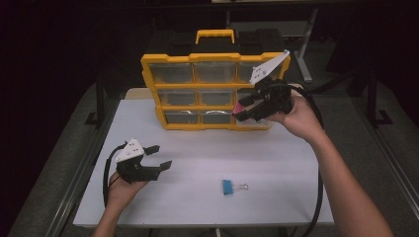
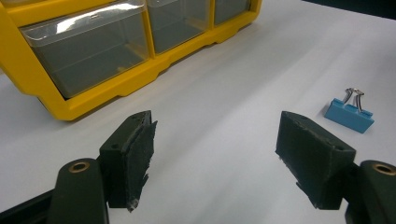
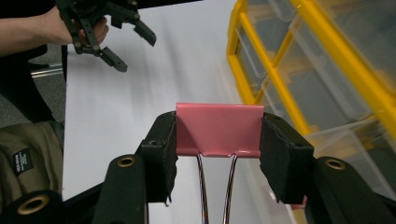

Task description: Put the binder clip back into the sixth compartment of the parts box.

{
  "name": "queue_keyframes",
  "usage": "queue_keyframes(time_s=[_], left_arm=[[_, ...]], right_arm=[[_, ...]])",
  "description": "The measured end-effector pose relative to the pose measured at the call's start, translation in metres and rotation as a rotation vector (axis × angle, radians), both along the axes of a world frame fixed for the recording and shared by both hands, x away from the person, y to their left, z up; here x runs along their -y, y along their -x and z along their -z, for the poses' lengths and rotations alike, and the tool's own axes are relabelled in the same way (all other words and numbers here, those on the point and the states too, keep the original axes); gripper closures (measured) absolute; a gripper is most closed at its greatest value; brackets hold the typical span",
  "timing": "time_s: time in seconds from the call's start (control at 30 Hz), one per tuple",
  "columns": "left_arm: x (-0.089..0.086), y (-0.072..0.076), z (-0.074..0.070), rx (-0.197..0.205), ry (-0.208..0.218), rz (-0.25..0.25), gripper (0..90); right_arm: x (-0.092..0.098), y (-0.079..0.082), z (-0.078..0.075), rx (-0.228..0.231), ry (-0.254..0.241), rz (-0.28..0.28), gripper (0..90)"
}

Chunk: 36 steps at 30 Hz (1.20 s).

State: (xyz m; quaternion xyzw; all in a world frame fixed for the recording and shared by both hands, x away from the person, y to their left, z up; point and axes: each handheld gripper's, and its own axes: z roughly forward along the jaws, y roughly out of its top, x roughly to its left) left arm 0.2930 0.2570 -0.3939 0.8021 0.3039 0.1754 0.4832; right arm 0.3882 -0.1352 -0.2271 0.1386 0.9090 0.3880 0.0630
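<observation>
We see the left gripper (image 1: pixel 159 155) low over the white table (image 1: pixel 276 158), jaws spread wide with nothing between them. To its right the blue binder clip (image 1: pixel 228 187) lies on the table. Farther right, the right gripper (image 3: pixel 218 140) pinches a pink binder clip (image 3: pixel 218 128) by its ends, raised before the yellow drawer organizer (image 1: pixel 197 89).

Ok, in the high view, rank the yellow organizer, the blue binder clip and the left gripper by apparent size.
1. yellow organizer, by far the largest.
2. left gripper, open above the table.
3. blue binder clip, smallest.
The gripper sits nearer the camera, so its lead over the clip is somewhat exaggerated.
</observation>
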Motion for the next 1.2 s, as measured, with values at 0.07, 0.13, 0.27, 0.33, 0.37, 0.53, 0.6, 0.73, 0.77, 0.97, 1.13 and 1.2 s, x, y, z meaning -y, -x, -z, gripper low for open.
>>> queue_keyframes(time_s=[0.07, 0.13, 0.27, 0.33, 0.37, 0.53, 0.6, 0.73, 0.77, 0.97, 1.13, 1.2], left_arm=[[0.000, 0.000, 0.000, -0.001, 0.004, -0.001, 27.8], [0.000, 0.000, 0.000, 0.001, 0.000, 0.001, 27.8], [-0.001, 0.000, 0.000, 0.001, 0.003, 0.002, 27.8], [-0.001, 0.000, 0.000, 0.001, 0.004, 0.002, 27.8], [0.000, 0.000, 0.000, -0.007, 0.009, -0.003, 27.8], [-0.001, 0.000, -0.001, -0.004, -0.005, 0.002, 27.8], [-0.001, 0.000, 0.000, -0.005, -0.007, 0.002, 27.8], [-0.002, 0.000, 0.000, -0.003, -0.004, 0.002, 27.8], [-0.001, 0.000, 0.000, -0.002, 0.001, 0.002, 27.8], [-0.002, 0.000, 0.000, -0.001, 0.002, 0.002, 27.8], [-0.002, 0.000, 0.000, -0.007, -0.005, 0.003, 27.8], [-0.002, 0.000, -0.001, -0.002, -0.015, 0.007, 27.8]], right_arm=[[0.001, -0.002, -0.004, -0.006, -0.005, 0.009, 48.5], [0.002, -0.005, -0.007, -0.006, -0.003, 0.022, 48.5], [0.005, -0.011, -0.012, -0.004, 0.001, 0.042, 48.5], [0.007, -0.014, -0.015, -0.003, 0.002, 0.050, 48.5], [0.008, -0.016, -0.017, -0.005, 0.002, 0.057, 48.5], [0.013, -0.025, -0.022, 0.000, 0.006, 0.091, 48.5], [0.015, -0.029, -0.022, -0.008, 0.007, 0.101, 48.6], [0.019, -0.036, -0.019, -0.024, 0.011, 0.135, 48.6], [0.021, -0.039, -0.017, -0.022, 0.016, 0.140, 48.5], [0.026, -0.047, -0.009, -0.040, 0.054, 0.185, 48.5], [0.028, -0.051, -0.006, -0.037, 0.065, 0.197, 48.5], [0.029, -0.053, -0.002, -0.038, 0.068, 0.203, 48.5]])
